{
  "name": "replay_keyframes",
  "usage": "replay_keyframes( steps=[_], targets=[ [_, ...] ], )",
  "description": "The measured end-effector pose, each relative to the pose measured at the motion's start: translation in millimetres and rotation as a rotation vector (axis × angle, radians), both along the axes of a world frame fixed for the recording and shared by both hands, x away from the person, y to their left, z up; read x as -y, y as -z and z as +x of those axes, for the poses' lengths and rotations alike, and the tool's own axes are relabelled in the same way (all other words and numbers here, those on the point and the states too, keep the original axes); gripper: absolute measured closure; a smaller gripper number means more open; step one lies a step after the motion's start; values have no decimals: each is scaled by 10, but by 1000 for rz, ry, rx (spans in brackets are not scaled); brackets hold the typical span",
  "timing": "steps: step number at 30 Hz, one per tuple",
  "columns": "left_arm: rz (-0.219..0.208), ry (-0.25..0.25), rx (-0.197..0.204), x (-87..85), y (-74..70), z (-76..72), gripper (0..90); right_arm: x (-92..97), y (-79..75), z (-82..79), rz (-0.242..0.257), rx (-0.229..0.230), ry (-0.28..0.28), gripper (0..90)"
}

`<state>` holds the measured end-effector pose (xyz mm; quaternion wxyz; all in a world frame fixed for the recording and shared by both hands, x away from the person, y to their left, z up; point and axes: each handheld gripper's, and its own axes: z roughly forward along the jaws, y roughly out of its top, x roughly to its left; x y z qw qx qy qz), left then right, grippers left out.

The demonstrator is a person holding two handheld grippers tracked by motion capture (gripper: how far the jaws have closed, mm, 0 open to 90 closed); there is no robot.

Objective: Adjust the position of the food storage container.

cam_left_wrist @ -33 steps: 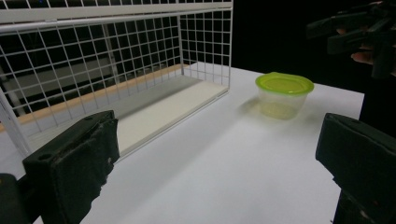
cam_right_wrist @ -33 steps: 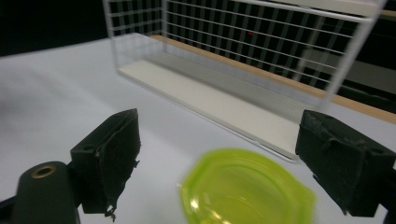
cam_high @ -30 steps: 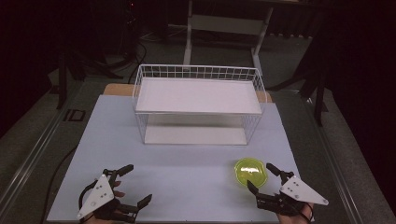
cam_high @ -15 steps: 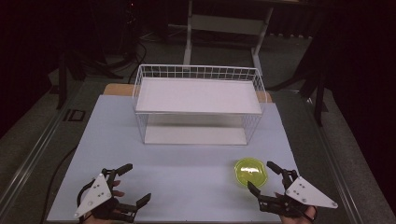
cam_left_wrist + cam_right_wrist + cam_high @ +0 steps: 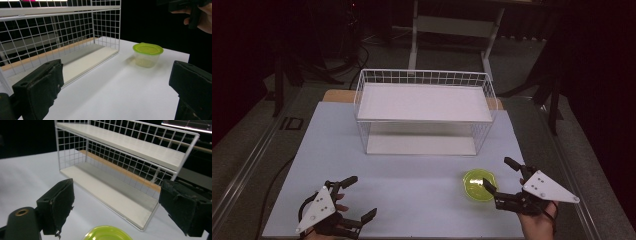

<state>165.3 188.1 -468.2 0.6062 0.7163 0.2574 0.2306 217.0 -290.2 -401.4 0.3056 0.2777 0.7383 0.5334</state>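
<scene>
High view, from left to right: the left claw sits at the near left corner of the white counter, its jaws spread wide with nothing between them, a hand gripping it from below. Farther back at the middle stands a white wire rack with an upper shelf and a lower board. To the right and nearer, a small clear tub with a lime-green lid stands on the counter, just in front of the rack's right end but apart from it. The right claw is just beside the tub on its right, jaws spread; one jaw tip overlaps the lid's near edge, and whether it touches I cannot tell.

Left gripper view: the rack lies left, the tub upright farther right between the parted jaws, well away from them. Right gripper view: the lid's rim shows low between the open jaws, the rack beyond.
</scene>
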Motion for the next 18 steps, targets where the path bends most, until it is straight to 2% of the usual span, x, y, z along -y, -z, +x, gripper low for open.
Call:
replay_keyframes(
  steps=[2, 3, 5, 7, 8, 9, 11, 13, 14, 17, 18],
  targets=[
    [-4, 1, -4, -1, 4, 3, 2, 12, -1, 19, 1, -3, 4, 126],
    [2, 0, -7, -3, 8, 9, 1, 48, 12, 97, -2, -22, 3, 109],
    [2, 3, -10, -2, 11, 11, 1, 79, 39, 162, 8, -25, 24, 108],
    [2, 3, -11, 1, 13, 10, 2, 103, 58, 198, 19, -38, 18, 108],
    [3, 3, -11, 8, 15, 9, 2, 143, 113, 277, 45, -42, 76, 108],
    [4, 5, -12, 8, 16, 9, 1, 166, 140, 311, 35, -56, 86, 112],
    [5, 6, -12, 9, 16, 8, 2, 216, 192, 331, 19, -37, 112, 157],
    [4, 5, -11, 8, 16, 6, 1, 258, 241, 365, 5, -52, 143, 175],
    [5, 4, -11, 8, 16, 7, 1, 282, 267, 377, 8, -55, 154, 216],
    [5, 6, -12, 10, 17, 8, 1, 350, 348, 407, 18, -106, 200, 343],
    [7, 6, -11, 11, 17, 7, 1, 366, 380, 415, 14, -114, 209, 353]
  ],
)
